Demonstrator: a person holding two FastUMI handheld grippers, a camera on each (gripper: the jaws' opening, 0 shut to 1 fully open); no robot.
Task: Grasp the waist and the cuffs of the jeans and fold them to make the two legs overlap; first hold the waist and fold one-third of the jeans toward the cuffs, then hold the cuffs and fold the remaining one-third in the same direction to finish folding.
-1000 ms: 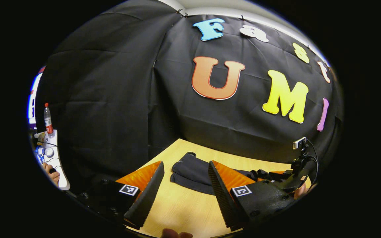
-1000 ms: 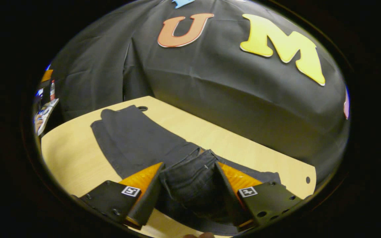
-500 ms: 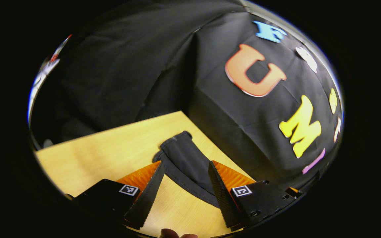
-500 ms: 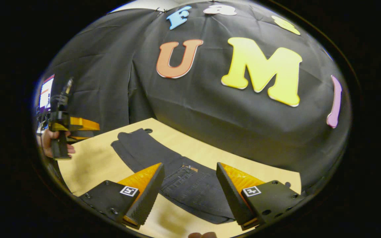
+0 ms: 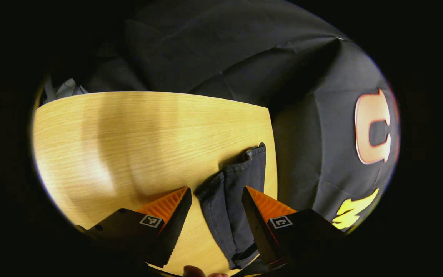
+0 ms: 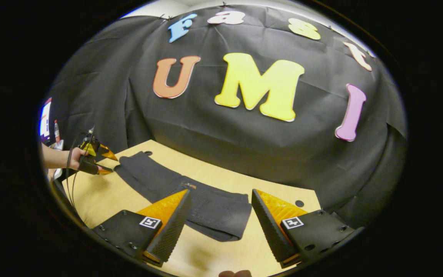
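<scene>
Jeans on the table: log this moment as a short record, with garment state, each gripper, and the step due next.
Jeans: dark, lying flat on the wooden table, waist end folded over toward the cuffs
Cuffs: stacked, one leg on the other, near the table's edge
Left gripper: open, fingers either side of the cuffs, not gripping
Right gripper: open, above the folded waist end, holding nothing
Next step (judgement): probably close on the cuffs and fold the remaining third

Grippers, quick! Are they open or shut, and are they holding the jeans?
Left hand-held gripper: open, holding nothing, the cuffs of the jeans between its fingers.
Right hand-held gripper: open, holding nothing, above the folded waist.
</scene>
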